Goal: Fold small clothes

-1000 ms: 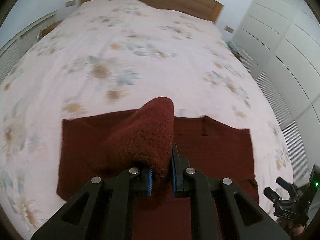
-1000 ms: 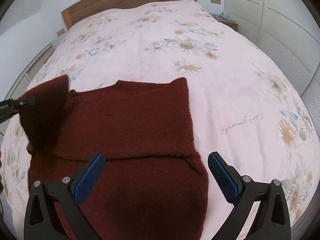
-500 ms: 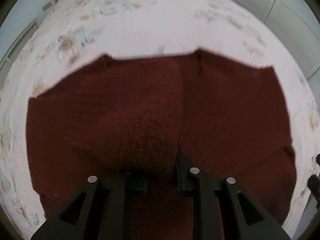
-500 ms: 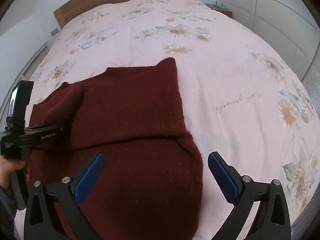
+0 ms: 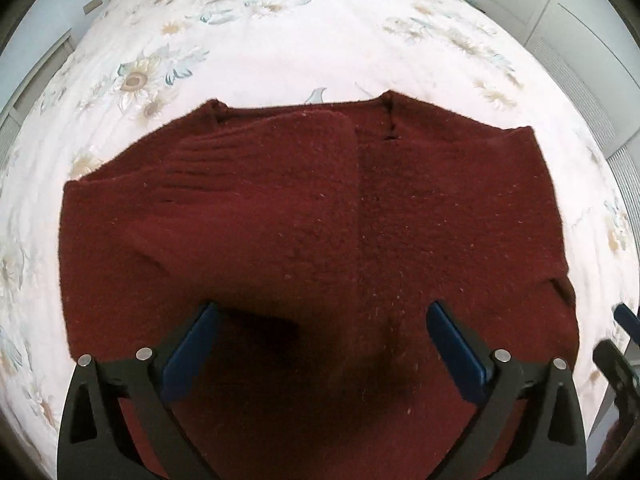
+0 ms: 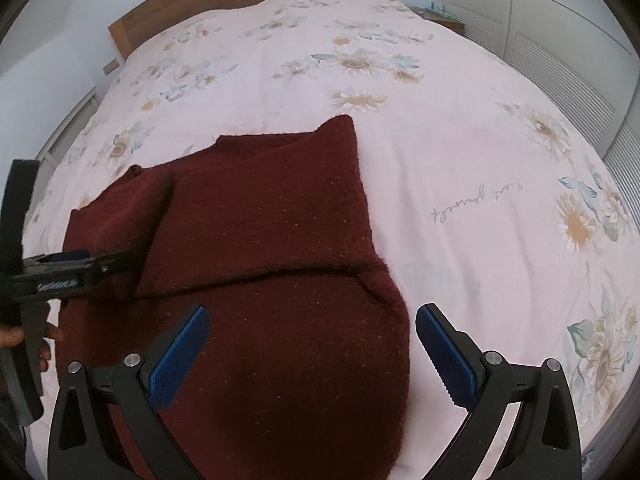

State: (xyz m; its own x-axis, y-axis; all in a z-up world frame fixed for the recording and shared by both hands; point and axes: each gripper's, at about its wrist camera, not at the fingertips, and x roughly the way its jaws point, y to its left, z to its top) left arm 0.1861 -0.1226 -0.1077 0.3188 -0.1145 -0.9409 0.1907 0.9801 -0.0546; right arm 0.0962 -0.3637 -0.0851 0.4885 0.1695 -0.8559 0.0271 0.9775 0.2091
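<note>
Pink flowery bed (image 5: 280,40) fills both views, with the red sweater (image 5: 320,220) lying flat low in the middle, and both the left hand-held gripper (image 5: 320,344), just let go, and right hand-held gripper (image 6: 312,352) gape empty, so the loose folded sleeve (image 5: 260,168) could slide back if bumped.

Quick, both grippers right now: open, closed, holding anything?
Left gripper: open, jaws have just been opening, sleeve released onto the maroon sweater.
Right gripper: open, holding nothing, above the sweater.
</note>
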